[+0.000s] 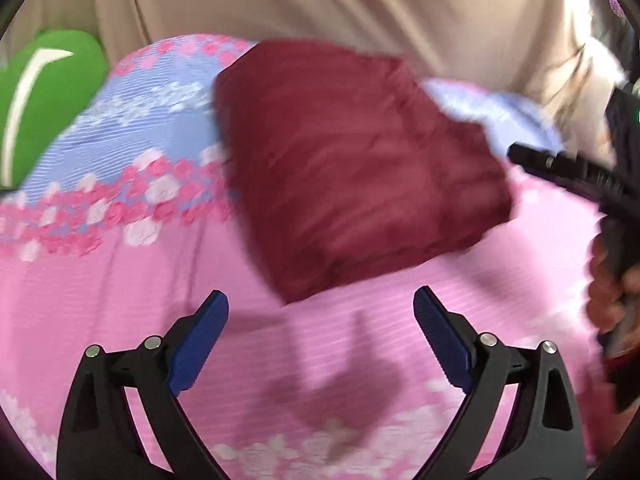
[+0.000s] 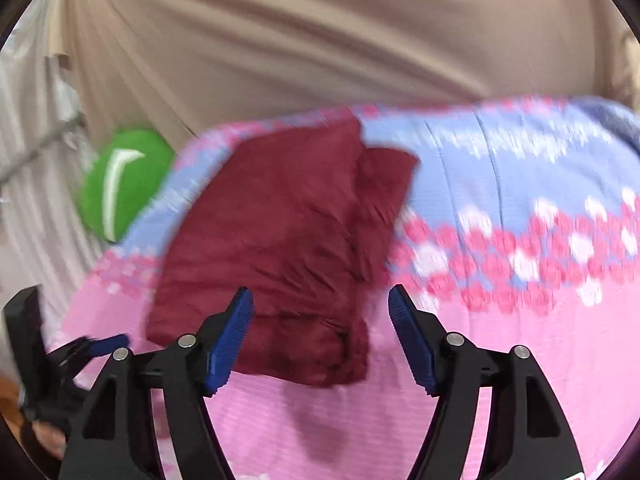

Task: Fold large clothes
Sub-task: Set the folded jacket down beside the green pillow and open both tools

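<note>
Left claw: fingers spread wide apart, nothing btwn them, hovering over the pink part of the bedspread. Its blue pads sit at approx 7 and 5 o'clock of the left wrist view. A blurry shadow falls on the spread right below, btwn the fingers.

Right claw: also wide apart, holding nothing. In the right wrist view the near edge of the folded maroon garment shows btwn and just past the pads; can't tell if the left pad touches it (motion blur).

Garment lies folded into a thick rectangular bundle on the bed, center of both views, w/ a second layer sticking out at its 2 o'clock side in the right view. In the left view it's past the claw, toward 12 o'clock.

Other gripper seen at 3 o'clock of the left view, w/ a hand on its grip.

Farther: spread turns blue w/ pink-white flowers. Green pillow at 10 o'clock, beige curtain behind everything.
</note>
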A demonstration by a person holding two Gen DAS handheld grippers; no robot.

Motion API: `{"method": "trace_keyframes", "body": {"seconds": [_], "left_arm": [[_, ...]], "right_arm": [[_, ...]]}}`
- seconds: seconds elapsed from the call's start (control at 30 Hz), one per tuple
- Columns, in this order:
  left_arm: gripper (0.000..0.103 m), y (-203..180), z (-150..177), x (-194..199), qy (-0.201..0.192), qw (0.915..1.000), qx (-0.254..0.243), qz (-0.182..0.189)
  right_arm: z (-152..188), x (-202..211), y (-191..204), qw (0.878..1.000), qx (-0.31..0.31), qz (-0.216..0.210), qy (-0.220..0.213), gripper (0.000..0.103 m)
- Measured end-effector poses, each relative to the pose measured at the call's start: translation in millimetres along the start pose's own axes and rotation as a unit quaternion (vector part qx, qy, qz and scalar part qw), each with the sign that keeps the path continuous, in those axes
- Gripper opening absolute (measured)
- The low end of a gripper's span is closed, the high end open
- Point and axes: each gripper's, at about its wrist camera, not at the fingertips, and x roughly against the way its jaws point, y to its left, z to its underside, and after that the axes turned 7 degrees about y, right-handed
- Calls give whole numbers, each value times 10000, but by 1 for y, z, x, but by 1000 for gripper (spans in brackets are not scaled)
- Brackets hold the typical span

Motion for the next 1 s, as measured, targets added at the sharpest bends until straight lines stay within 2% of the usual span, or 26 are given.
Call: {"method": "trace_keyframes", "body": {"seconds": [0.07,0.1,0.13,0.17,0.23,0.3,0.37,0.4,0.47,0.53,0.63,0.73,0.83,0.9,0.93,1.0], "left_arm": [[82,6,-1,-9,57,9997,169,-144],[81,9,-4,-11,41,9996,259,-105],[76,12,-7,-11,-23,9994,330,-98],[69,15,-11,-10,-104,9991,369,-176],[63,17,-21,-11,-100,9983,270,-501],[59,20,-26,-20,38,9978,178,-640],[55,23,-27,-26,157,9967,178,-781],[55,24,-26,-27,154,9959,176,-871],[55,30,-26,-30,147,9949,235,-967],[56,40,-25,-34,117,9934,444,-1053],[57,39,-20,-30,-9,9935,397,-1063],[57,35,-8,-12,-81,9932,388,-1096],[59,33,1,22,-341,9949,534,-788],[65,28,-3,45,-656,9940,629,-607],[68,25,-9,52,-772,9929,641,-637],[71,18,-25,52,-879,9912,602,-783]], "right_arm": [[-4,-23,-6,9992,-264,-68,282,69],[-3,-31,-8,9985,-375,-186,366,62],[-2,-36,-10,9973,-471,-386,405,32],[-3,-39,-10,9949,-553,-693,489,21],[-7,-32,-7,9953,-537,-745,314,8],[-8,-19,-7,9962,-486,-718,81,4],[-3,-18,-13,9971,-513,-548,87,2],[3,-26,-17,9976,-541,-377,217,1],[15,-47,-25,9962,-627,-301,532,0],[28,-68,-26,9944,-516,137,910,0],[30,-60,-24,9961,-494,101,729,0],[28,-31,-21,9973,-545,393,299,0],[21,4,5,9993,-157,307,-113,5],[17,12,26,9997,124,137,-178,7],[15,9,38,9995,273,30,-153,7],[11,-6,50,9991,426,79,-41,7]]}}
